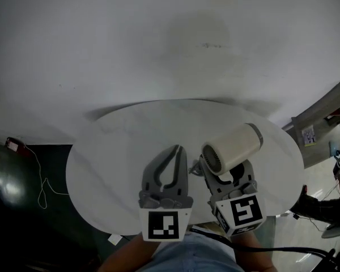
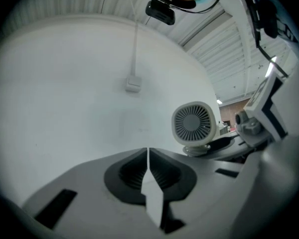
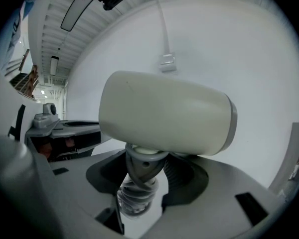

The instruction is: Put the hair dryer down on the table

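A cream hair dryer with a grey rear grille is held above the round white table. My right gripper is shut on its grey folding handle, with the barrel lying crosswise above the jaws. In the left gripper view the hair dryer's grille shows to the right. My left gripper is beside it on the left, shut with nothing between its jaws, which meet in the left gripper view.
A white cord with an adapter block hangs against the white wall behind the table. A dark floor with a cable lies to the left. A grey shelf unit stands at the right.
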